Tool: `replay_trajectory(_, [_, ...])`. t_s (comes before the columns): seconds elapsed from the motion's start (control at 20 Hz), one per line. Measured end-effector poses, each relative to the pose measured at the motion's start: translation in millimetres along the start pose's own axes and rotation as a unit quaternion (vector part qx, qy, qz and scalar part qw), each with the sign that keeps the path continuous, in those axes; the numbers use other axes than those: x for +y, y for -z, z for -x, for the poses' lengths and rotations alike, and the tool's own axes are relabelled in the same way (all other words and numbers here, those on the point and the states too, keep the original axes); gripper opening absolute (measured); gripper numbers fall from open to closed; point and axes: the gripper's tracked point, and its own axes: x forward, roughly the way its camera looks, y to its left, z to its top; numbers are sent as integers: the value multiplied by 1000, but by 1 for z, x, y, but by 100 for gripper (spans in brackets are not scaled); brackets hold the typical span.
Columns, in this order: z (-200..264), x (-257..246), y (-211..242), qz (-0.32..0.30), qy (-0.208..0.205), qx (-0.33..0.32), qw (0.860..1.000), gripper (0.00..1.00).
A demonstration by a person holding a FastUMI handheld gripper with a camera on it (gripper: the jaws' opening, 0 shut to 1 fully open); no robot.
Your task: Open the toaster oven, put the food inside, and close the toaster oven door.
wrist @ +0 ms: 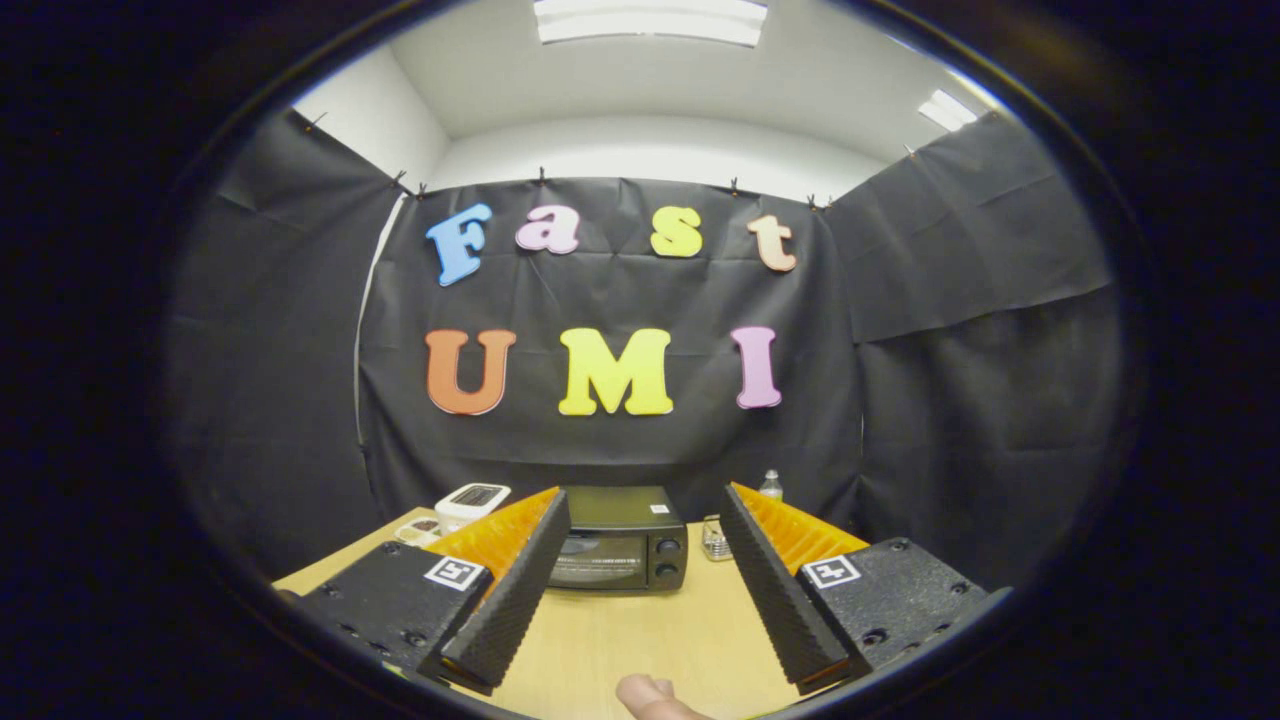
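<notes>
A black toaster oven (620, 538) stands at the far side of the wooden table (640, 630), against the booth wall. Its door is closed, and two knobs sit on its right side. My gripper (645, 510) hangs above the near part of the table, open wide, with nothing between its fingers. The oven lies beyond the fingertips, seen in the gap between them. Left of the oven, partly behind the left finger, a small plate (420, 530) holds some food.
A white device (472, 500) stands at the back left of the table. A small glass jar (714, 540) and a clear bottle (770, 486) stand right of the oven. A person's fingertip (650, 697) shows at the table's near edge.
</notes>
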Motion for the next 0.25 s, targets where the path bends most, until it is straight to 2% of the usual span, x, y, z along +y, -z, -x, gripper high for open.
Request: replay_trajectory(0.25, [3,4,1,2,-5,4,1000,100])
